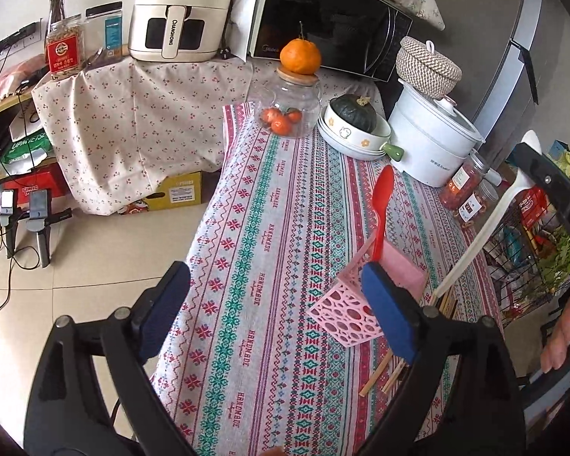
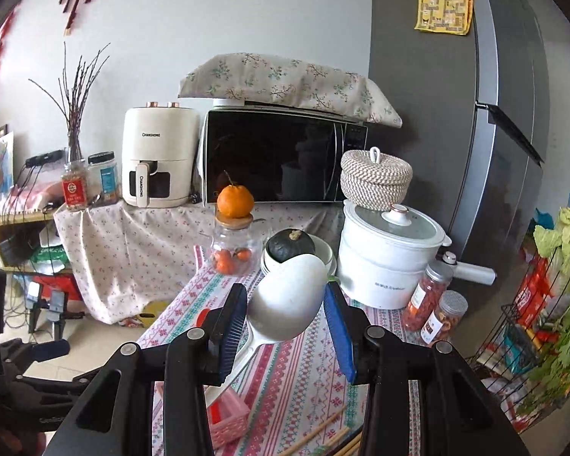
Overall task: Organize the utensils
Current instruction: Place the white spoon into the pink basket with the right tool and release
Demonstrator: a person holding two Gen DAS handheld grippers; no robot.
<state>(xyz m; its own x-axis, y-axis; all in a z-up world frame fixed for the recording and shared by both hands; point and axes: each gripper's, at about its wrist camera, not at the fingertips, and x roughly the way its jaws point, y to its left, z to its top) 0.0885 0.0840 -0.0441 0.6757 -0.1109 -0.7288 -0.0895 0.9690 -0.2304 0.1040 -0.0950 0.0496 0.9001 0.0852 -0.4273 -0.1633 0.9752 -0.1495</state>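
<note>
A pink perforated utensil holder (image 1: 345, 311) stands on the patterned tablecloth (image 1: 269, 228), and a red spoon (image 1: 383, 205) rises upright out of it. My left gripper (image 1: 275, 277) is open and holds nothing; its right finger is just in front of the holder. My right gripper (image 2: 285, 292) is shut on the bowl of a white spoon (image 2: 288, 304). The long handle of this white spoon (image 1: 475, 243) slants down to the holder's right corner, and I cannot tell whether its tip is inside. Wooden chopsticks (image 1: 376, 376) lie on the cloth near the holder.
At the table's far end stand a glass jar (image 1: 285, 114) topped by an orange, a bowl with a dark squash (image 1: 351, 114), a white pot (image 1: 433, 140) and snack jars (image 1: 463, 186). A wire rack (image 1: 532, 258) of vegetables is on the right. Floor lies left of the table.
</note>
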